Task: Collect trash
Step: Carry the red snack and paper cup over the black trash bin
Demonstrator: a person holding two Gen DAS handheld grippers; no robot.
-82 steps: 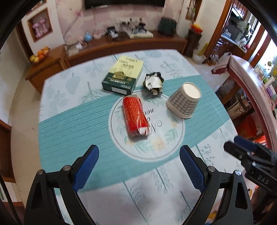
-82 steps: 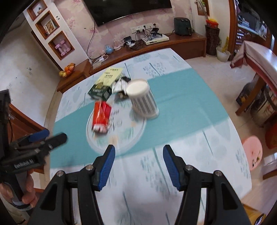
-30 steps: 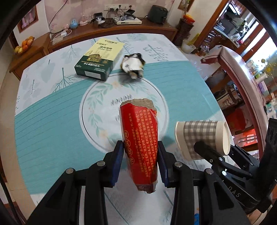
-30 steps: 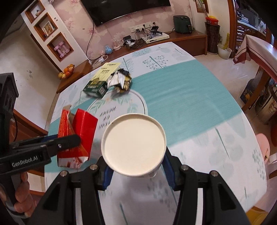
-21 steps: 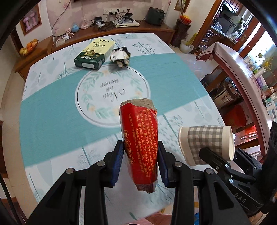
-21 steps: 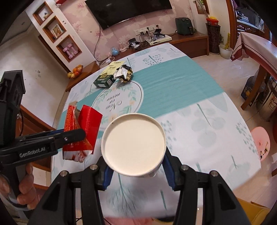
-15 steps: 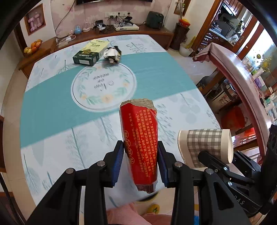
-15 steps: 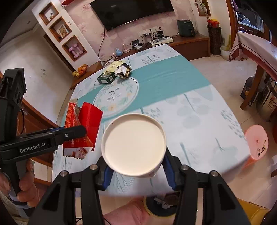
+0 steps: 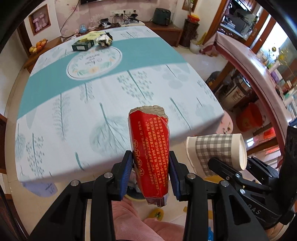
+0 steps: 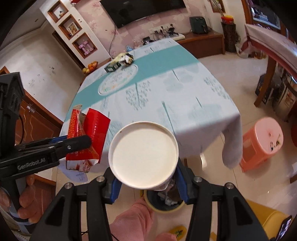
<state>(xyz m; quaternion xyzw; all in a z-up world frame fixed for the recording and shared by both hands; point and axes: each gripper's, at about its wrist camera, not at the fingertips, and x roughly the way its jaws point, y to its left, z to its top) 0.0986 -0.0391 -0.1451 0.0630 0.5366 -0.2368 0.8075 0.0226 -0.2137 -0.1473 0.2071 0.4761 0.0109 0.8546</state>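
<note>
Handheld gripper rig and operator, wrist views.
Left gripper (image 9: pixel 150 172) and right gripper (image 10: pixel 146 180): matte black angular frames with silver round-head screws at the joints and blue ribbed pads lining the jaws. White lettering "GenRobot.AI" marks the left unit's side; "DAS" marks the right unit's body. The left hand (image 10: pixel 22 202) shows bare skin, and pink fabric covers the operator's legs.

Probably a home living-dining room: television (image 10: pixel 146 11), clothed dining table (image 9: pixel 92 103)
</note>
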